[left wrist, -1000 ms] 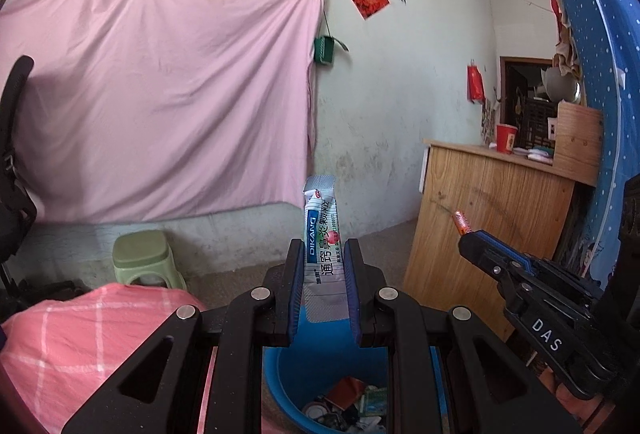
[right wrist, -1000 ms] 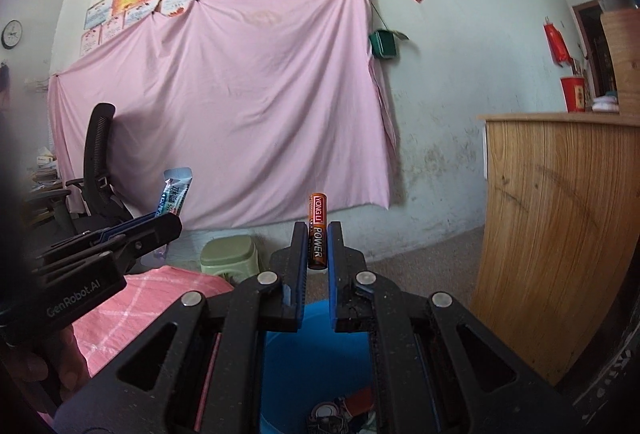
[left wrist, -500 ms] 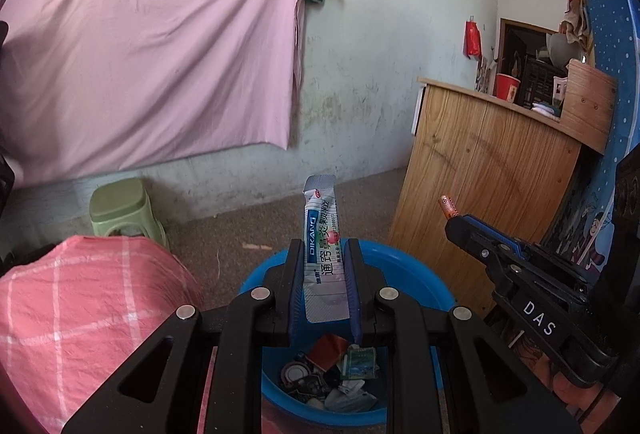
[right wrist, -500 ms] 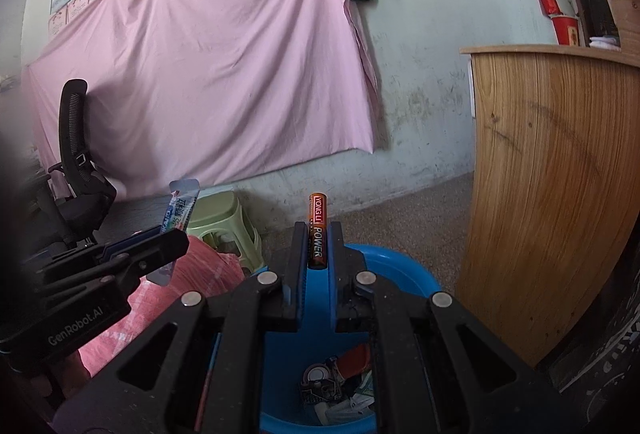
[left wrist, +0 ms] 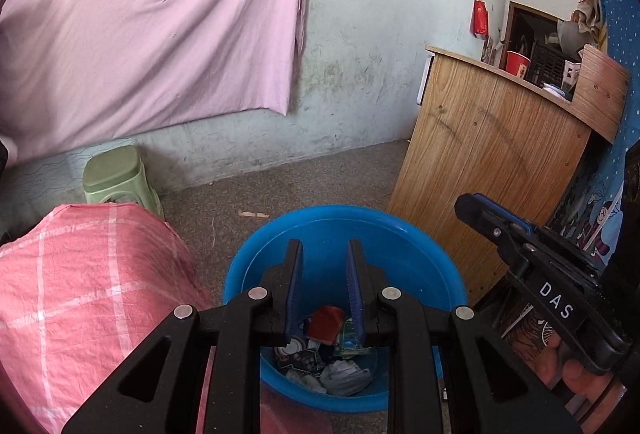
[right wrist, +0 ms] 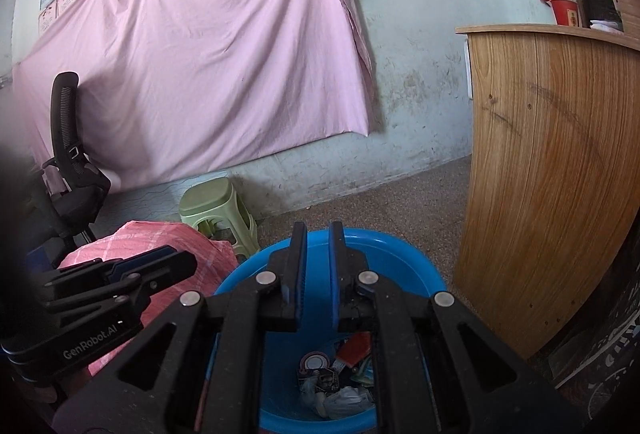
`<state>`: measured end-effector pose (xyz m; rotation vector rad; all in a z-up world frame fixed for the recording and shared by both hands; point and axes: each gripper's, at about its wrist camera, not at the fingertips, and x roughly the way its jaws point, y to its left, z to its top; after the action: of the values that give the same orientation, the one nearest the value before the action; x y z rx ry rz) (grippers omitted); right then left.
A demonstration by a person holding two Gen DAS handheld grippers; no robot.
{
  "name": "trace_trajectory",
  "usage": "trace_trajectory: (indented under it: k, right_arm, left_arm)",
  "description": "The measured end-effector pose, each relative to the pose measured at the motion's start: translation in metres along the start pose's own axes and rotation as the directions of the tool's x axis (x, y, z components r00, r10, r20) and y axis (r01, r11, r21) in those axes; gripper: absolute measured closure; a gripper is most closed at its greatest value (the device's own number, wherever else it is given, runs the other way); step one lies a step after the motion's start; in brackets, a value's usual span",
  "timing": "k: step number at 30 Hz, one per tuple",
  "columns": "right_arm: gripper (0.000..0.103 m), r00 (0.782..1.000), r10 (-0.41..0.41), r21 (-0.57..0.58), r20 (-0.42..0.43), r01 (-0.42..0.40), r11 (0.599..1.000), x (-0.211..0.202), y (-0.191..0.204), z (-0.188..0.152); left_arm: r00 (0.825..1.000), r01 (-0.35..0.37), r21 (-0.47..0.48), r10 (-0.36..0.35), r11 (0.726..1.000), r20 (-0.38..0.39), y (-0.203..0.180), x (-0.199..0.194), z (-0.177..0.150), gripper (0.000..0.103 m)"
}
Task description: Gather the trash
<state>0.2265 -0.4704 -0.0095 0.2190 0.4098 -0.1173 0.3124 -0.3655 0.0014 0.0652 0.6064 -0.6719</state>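
A blue plastic basin point(left wrist: 420, 246) stands on the floor below both grippers and holds several pieces of trash point(left wrist: 326, 354). It also shows in the right wrist view point(right wrist: 400, 254) with the same trash point(right wrist: 332, 374). My left gripper point(left wrist: 323, 254) is open and empty above the basin. My right gripper point(right wrist: 318, 234) is open and empty above it too. The right gripper shows from the side in the left wrist view point(left wrist: 476, 206), and the left gripper in the right wrist view point(right wrist: 176, 262).
A pink checked cloth point(left wrist: 80, 274) covers a surface left of the basin. A green stool point(left wrist: 116, 174) stands by the wall. A wooden counter point(left wrist: 500, 154) rises right of the basin. A black office chair point(right wrist: 68, 162) is at far left.
Both grippers tilted down over the basin and opened. The toothpaste tube left the left gripper and the battery left the right gripper; neither is seen between the fingers now.
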Motion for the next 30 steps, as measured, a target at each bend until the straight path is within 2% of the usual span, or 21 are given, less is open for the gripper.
trace_trajectory:
  k: [10,17,20,25,30]
  right_arm:
    - [0.069,1.0,0.0,0.001,0.008,0.0,1.0,-0.001,0.002,0.001]
    - [0.065,1.0,-0.003,0.0,0.019,0.003,1.0,-0.006,0.006,0.004]
    - [0.058,1.0,-0.005,-0.007,0.027,0.005,1.0,-0.013,0.01,0.004]
    - [0.04,0.999,-0.01,-0.01,0.039,0.011,1.0,-0.025,0.016,0.001]
    - [0.029,0.999,-0.006,-0.008,0.045,0.007,1.0,-0.035,0.023,-0.002]
  left_arm:
    - [1.0,-0.015,-0.003,0.015,1.0,0.017,0.005,-0.01,0.005,0.079]
    - [0.998,-0.043,-0.018,0.044,0.999,0.037,0.015,-0.032,0.005,0.075]
    - [0.997,-0.064,-0.022,0.065,0.998,0.05,0.018,-0.047,0.003,0.069]
    - [0.992,-0.093,-0.042,0.096,0.995,0.076,0.026,-0.075,0.0,0.059]
    - [0.987,-0.122,-0.064,0.128,0.99,0.095,0.033,-0.1,-0.004,0.048]
